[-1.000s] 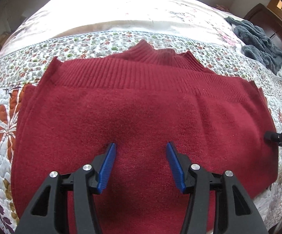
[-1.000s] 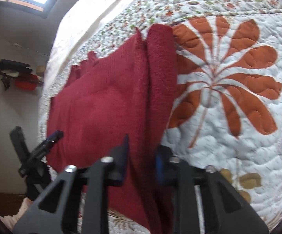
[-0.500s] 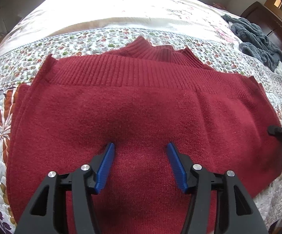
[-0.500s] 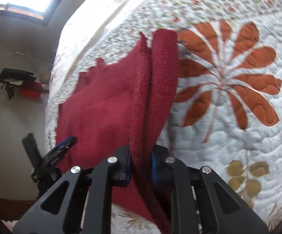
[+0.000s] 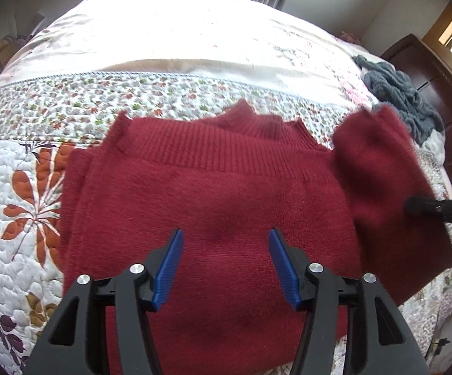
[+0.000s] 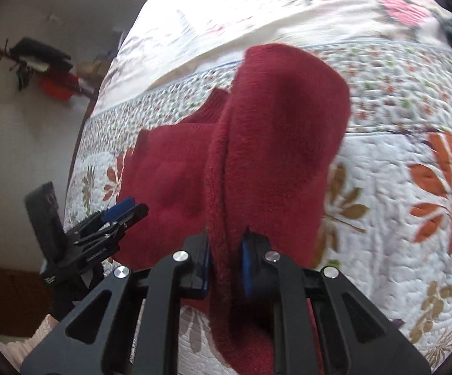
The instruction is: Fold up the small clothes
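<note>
Red knit sweater point(image 5: 213, 206), 1 only, lies flat on the quilt point(image 5: 22, 193), its right side lifted, pinched in the closed right gripper point(image 6: 226, 259). Left gripper point(image 5: 224, 265) hovers above the middle, jaws apart, empty. Side fold under way; next, likely carry the flap across and lay it square.

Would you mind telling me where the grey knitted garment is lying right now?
In the left wrist view the grey knitted garment lies bunched at the bed's far right edge, just beyond the lifted end of the red sweater.
</note>
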